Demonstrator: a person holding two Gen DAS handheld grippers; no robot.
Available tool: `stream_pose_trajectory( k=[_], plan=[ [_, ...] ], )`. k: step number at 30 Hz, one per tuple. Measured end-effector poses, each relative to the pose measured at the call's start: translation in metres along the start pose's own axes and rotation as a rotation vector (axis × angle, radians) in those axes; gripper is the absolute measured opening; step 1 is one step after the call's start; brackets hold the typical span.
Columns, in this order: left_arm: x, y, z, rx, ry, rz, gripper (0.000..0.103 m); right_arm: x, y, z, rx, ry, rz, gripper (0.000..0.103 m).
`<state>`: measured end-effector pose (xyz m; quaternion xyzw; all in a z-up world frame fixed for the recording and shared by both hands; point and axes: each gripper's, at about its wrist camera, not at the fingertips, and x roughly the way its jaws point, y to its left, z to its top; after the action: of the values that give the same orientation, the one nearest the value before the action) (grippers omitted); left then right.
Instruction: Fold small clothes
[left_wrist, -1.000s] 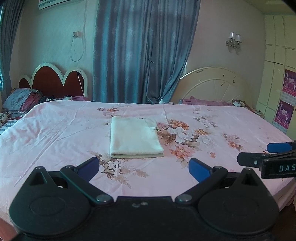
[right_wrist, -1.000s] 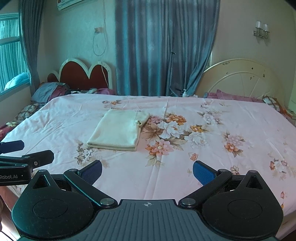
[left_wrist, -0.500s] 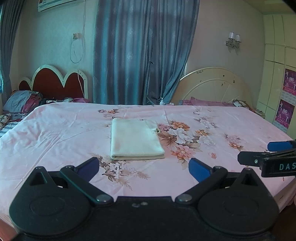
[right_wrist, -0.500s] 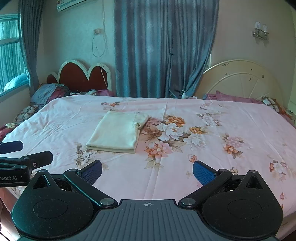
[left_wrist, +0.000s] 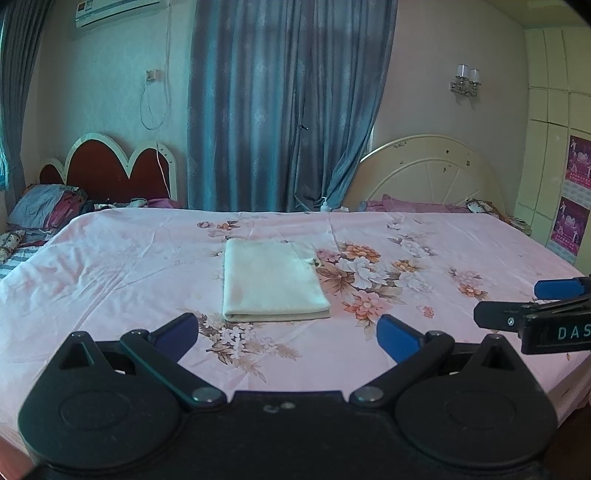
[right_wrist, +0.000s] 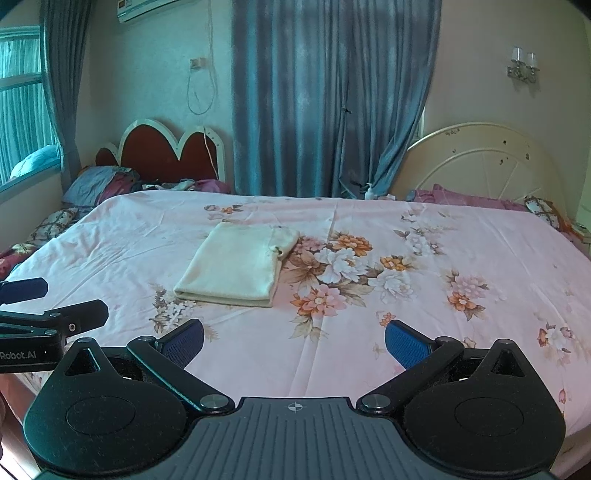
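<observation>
On the pink bedsheet (left_wrist: 110, 266), folded cream cloth (left_wrist: 273, 284), edges squared.

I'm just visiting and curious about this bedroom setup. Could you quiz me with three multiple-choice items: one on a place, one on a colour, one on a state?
1. Where is the cloth?
A. on the bed
B. on the floor
C. in a gripper

2. What colour are the curtains?
A. red
B. blue
C. yellow

3. How are the left gripper and right gripper?
A. both open
B. both shut
C. one holds cloth

Answers: 1 A, it lies on the sheet; 2 B, blue drapes hang behind; 3 A, each pair of fingers stands wide apart, empty.
</observation>
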<state>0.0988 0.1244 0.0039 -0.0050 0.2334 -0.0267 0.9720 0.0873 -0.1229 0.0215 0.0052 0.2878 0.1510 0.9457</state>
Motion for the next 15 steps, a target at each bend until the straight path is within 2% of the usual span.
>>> stream_pose_trajectory(
  k=[15],
  plan=[
    [0.0007, 0.0004, 0.0034, 0.004, -0.007, 0.008, 0.103, 0.0028, -0.0046, 0.0021, -0.004, -0.005, 0.012, 0.103]
  ],
)
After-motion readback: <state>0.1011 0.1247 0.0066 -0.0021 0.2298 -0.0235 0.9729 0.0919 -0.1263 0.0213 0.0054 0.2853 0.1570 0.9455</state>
